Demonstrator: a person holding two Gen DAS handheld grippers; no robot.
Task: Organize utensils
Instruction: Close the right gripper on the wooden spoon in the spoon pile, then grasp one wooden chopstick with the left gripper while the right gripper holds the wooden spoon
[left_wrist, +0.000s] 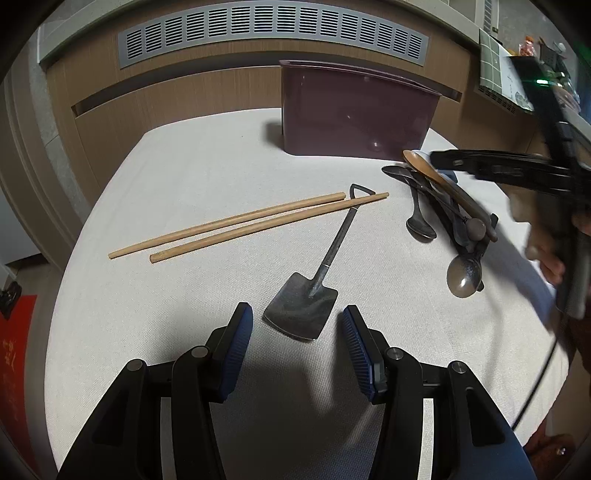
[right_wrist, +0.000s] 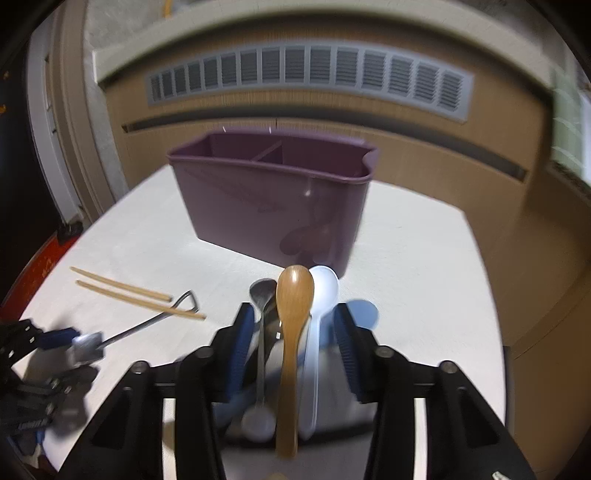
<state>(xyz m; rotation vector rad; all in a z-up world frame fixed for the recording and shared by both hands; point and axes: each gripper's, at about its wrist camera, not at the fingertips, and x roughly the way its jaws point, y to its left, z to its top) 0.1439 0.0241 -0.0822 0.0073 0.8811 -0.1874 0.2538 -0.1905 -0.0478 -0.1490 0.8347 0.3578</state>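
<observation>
The wooden spoon (right_wrist: 293, 325) lay between your right claw (right_wrist: 293, 332) fingers, still apart; next you needed to squeeze it.

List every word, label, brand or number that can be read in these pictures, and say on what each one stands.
No text can be read for certain.
Red sheet beside the table: faint light marks, too dim to read.
Strap at the lower left of the right wrist view: white letters, too blurred to read.
Purple box, spoons and chopsticks: no writing visible.
</observation>
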